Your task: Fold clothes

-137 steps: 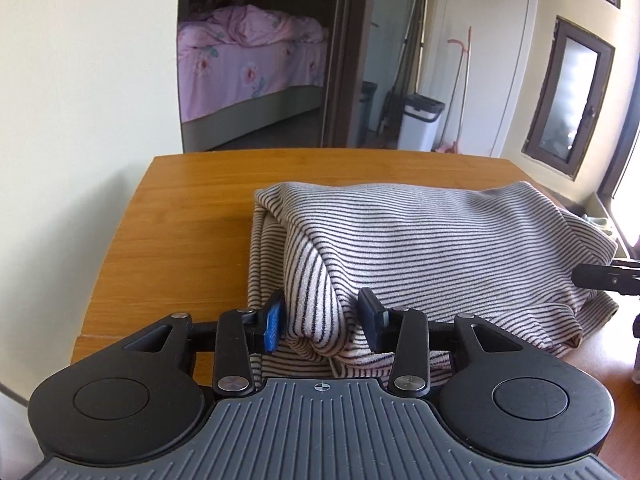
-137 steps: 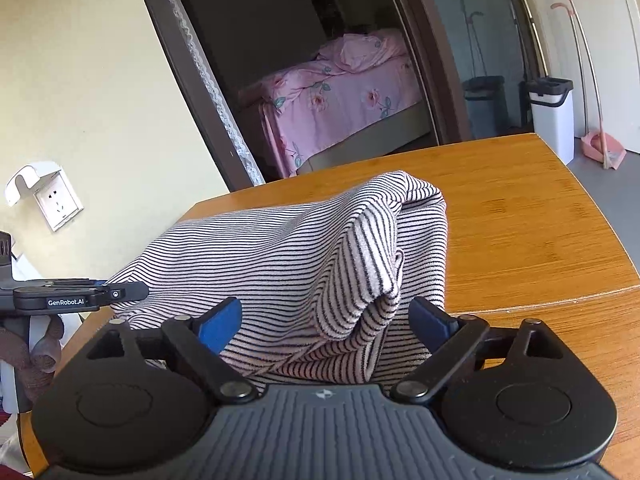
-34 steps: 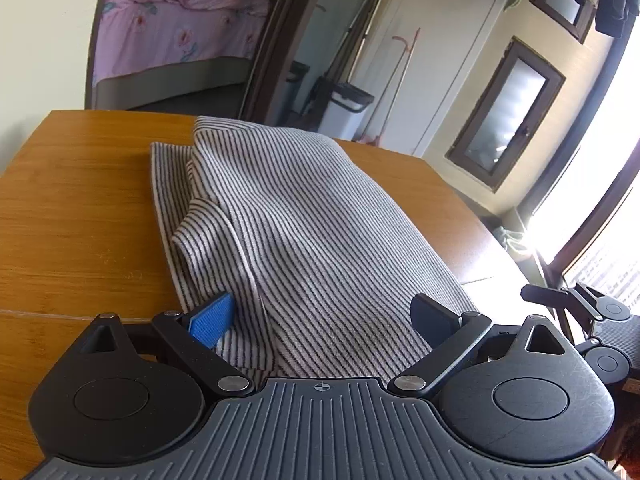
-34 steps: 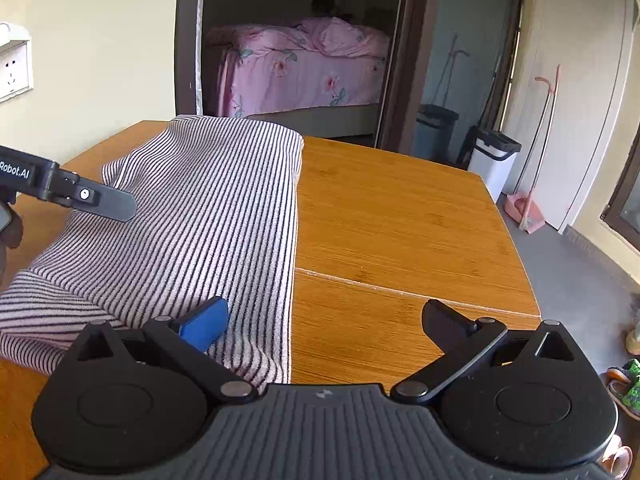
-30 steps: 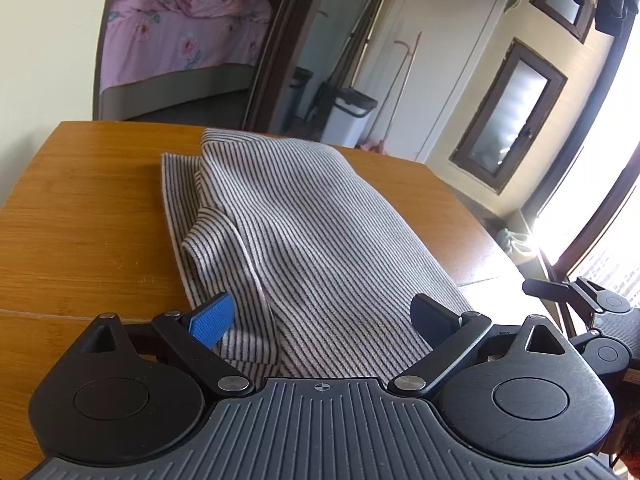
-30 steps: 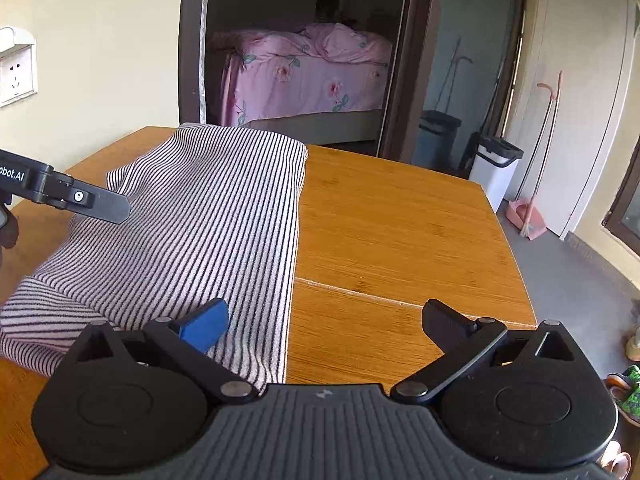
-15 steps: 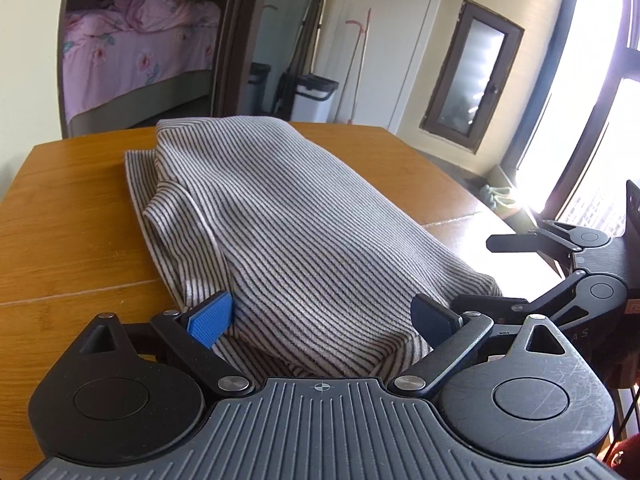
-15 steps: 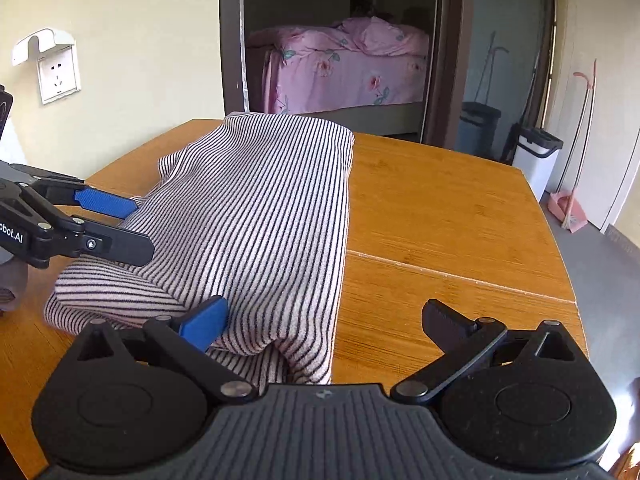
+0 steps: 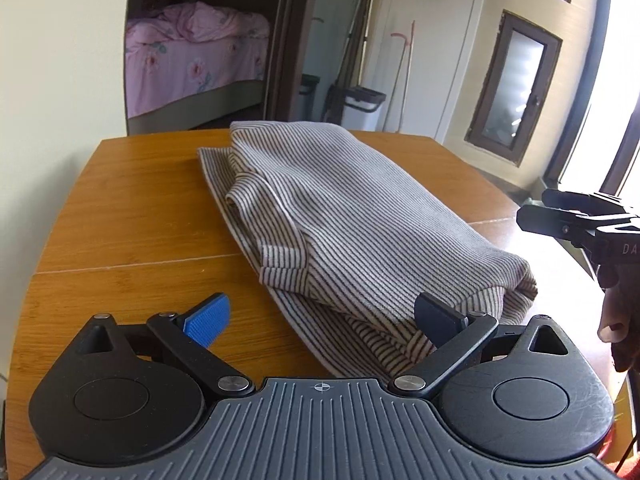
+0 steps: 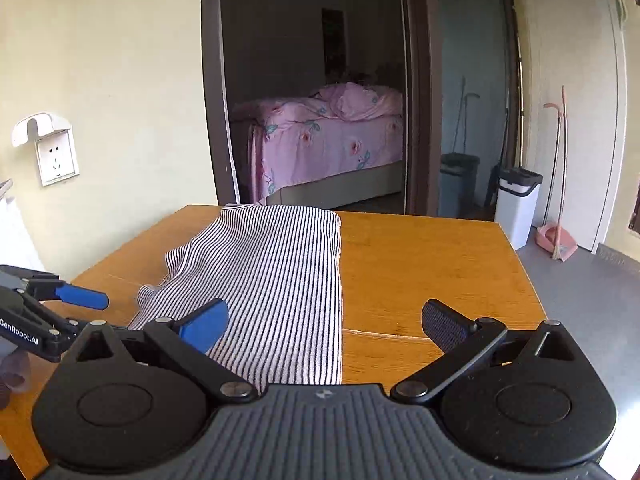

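A striped garment lies folded into a long bundle on the wooden tabletop, running from the far edge by the doorway back toward the near edge. Its far end sits almost at that far edge; its near end stops just short of the two tools. In the right wrist view the garment has one long straight side, and beyond that side the tabletop is bare wood all the way to its right edge and far right corner. In the left wrist view a wide strip of bare wood runs between the garment and the table's left edge, which stands close to the pale wall. A seam crosses the tabletop under the cloth.

The left gripper hovers low over the near edge with its fingers spread wide, nothing between them; the blue pad is over bare wood and the dark one sits in front of the garment's near fold, though contact cannot be judged. The right gripper is likewise spread wide and empty, its blue pad over the cloth's near end, its other finger over bare wood.

Each tool shows at the edge of the other's view, off the garment's sides. A hand grips the right one.
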Tool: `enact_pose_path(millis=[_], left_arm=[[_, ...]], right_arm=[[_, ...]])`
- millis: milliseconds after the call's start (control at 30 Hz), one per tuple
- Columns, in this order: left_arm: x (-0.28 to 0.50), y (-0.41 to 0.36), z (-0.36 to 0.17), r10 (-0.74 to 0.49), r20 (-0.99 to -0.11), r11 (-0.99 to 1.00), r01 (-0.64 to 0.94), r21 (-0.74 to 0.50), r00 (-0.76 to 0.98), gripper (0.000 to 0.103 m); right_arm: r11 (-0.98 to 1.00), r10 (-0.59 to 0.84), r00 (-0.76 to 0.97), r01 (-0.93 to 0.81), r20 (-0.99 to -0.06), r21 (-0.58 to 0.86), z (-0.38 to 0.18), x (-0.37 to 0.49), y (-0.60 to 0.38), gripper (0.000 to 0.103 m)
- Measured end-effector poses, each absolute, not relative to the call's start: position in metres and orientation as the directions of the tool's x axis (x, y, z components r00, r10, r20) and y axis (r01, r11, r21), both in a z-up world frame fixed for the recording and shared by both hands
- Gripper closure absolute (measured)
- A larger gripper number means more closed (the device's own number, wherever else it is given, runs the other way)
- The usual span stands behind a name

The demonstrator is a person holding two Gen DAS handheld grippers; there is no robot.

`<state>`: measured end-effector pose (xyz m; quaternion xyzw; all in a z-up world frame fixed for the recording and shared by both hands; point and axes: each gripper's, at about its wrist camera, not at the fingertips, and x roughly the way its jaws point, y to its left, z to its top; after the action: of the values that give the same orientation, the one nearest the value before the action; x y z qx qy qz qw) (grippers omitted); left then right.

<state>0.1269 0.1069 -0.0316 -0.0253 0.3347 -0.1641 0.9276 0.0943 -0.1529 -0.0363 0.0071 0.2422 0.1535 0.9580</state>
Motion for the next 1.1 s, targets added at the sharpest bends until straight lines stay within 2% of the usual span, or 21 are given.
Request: enact_pose_path(millis=[167,300,400,467,500,567,600,633,667,733,833,967,1033,1100], left_arm=[[0.116,0.114,-0.027,-0.288,-0.600,0.956,0.258,-0.139,0.746,0.002],[0.115,0.120,-0.026,-0.273,-0.603,0.960,0.255,-0.118,0.750,0.001],[0.120,0.125,-0.026,-0.263,-0.609,0.963,0.244,-0.117,0.748,0.001],[0.121,0.128,-0.026,-0.260,-0.613,0.964,0.242,-0.115,0.746,0.000],[0.121,0.129,-0.026,-0.260,-0.614,0.964,0.243,-0.113,0.745,0.000],[0.122,0.131,-0.026,-0.257,-0.617,0.964,0.244,-0.108,0.744,0.000],[0.123,0.131,-0.027,-0.255,-0.619,0.964,0.243,-0.106,0.742,0.000],[0.124,0.131,-0.027,-0.253,-0.621,0.965,0.241,-0.105,0.742,0.000],[0.125,0.130,-0.027,-0.250,-0.622,0.965,0.239,-0.104,0.742,0.000],[0.123,0.130,-0.026,-0.249,-0.619,0.966,0.239,-0.101,0.745,0.000],[0.119,0.134,-0.025,-0.244,-0.618,0.966,0.242,-0.089,0.747,0.000],[0.113,0.139,-0.023,-0.240,-0.626,0.966,0.249,-0.076,0.742,0.000],[0.110,0.142,-0.022,-0.241,-0.628,0.964,0.257,-0.067,0.740,0.000],[0.107,0.144,-0.022,-0.249,-0.631,0.960,0.273,-0.061,0.735,0.000]], right_arm=[[0.966,0.216,0.728,-0.256,-0.650,0.034,-0.067,0.124,-0.138,0.000],[0.941,0.280,0.652,-0.331,-0.705,0.068,-0.068,0.119,-0.135,0.000],[0.918,0.248,0.692,-0.391,-0.678,-0.063,-0.061,0.100,-0.123,0.000],[0.882,0.206,0.769,-0.414,-0.605,-0.225,-0.052,0.080,-0.111,0.000],[0.857,0.230,0.791,-0.440,-0.567,-0.267,-0.046,0.069,-0.105,0.001],[0.800,0.335,0.788,-0.528,-0.517,-0.286,-0.034,0.049,-0.096,0.008],[0.770,0.383,0.774,-0.569,-0.504,-0.288,-0.029,0.041,-0.091,0.016],[0.736,0.428,0.746,-0.616,-0.510,-0.282,-0.026,0.035,-0.083,0.025],[0.695,0.466,0.713,-0.661,-0.524,-0.281,-0.026,0.030,-0.073,0.028],[0.622,0.505,0.657,-0.727,-0.559,-0.292,-0.035,0.022,-0.056,0.028],[0.555,0.492,0.635,-0.756,-0.596,-0.347,-0.058,0.015,-0.032,0.028],[0.568,0.469,0.666,-0.730,-0.580,-0.379,-0.068,0.025,-0.023,0.028],[0.610,0.470,0.660,-0.723,-0.586,-0.325,-0.066,0.035,-0.027,0.028],[0.666,0.495,0.624,-0.719,-0.604,-0.197,-0.064,0.047,-0.039,0.028]])
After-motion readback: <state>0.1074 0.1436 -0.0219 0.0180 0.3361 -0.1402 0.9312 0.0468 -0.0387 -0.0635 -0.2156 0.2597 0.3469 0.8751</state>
